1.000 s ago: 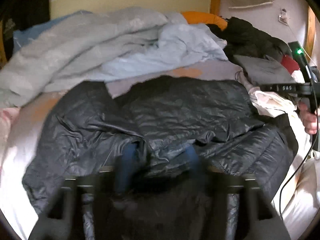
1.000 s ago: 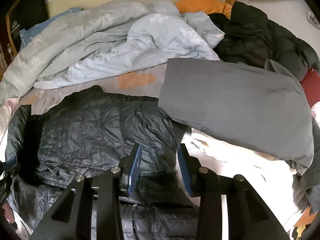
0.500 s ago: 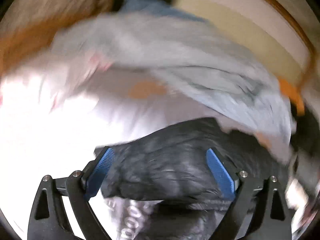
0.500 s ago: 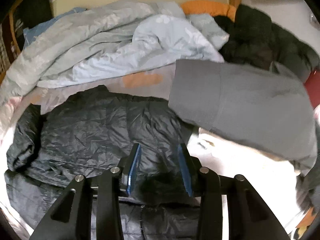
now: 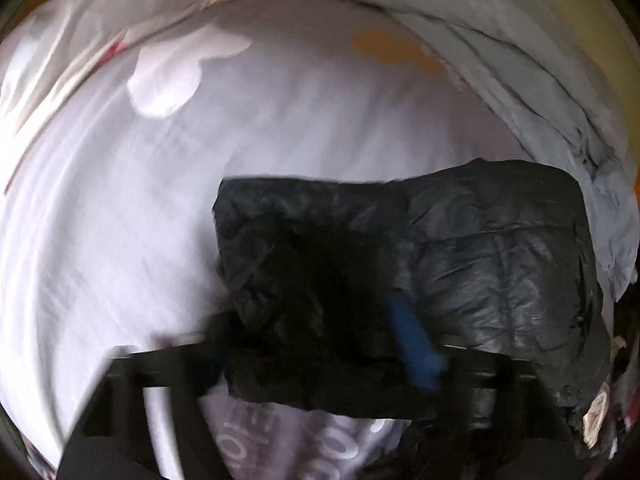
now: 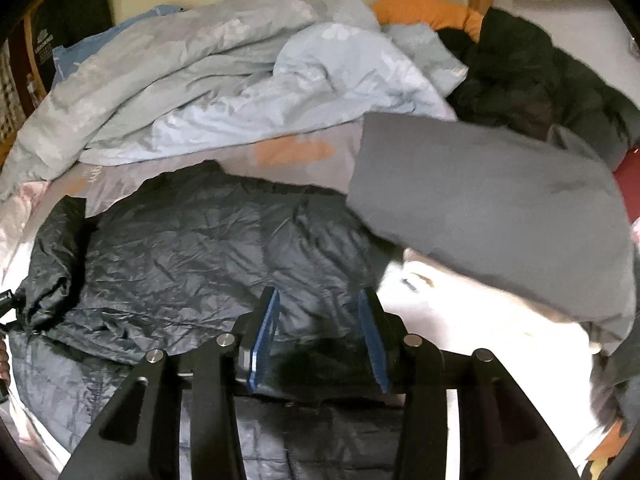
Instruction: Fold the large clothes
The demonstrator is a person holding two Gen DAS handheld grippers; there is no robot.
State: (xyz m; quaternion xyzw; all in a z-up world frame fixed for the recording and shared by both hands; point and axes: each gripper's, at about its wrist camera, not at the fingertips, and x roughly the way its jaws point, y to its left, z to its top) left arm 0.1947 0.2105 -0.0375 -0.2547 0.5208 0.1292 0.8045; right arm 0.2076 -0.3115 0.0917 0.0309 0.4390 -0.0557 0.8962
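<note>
Right gripper [image 6: 320, 332] angled down over a dark quilted jacket [image 6: 192, 264] spread flat on a pale bedsheet [image 6: 304, 160]. Blue pads [image 6: 264, 336] apart, jaws opening, jacket fabric lying between and beneath them; contact with the pads unclear. Ahead and to the right, a folded grey garment [image 6: 500, 208] overlapping the jacket's edge, on top of something white [image 6: 480, 320]. Farther ahead, a rumpled light-blue duvet [image 6: 240, 80]; beyond it to the right, a black coat [image 6: 540, 84] and an orange cushion [image 6: 428, 12].
</note>
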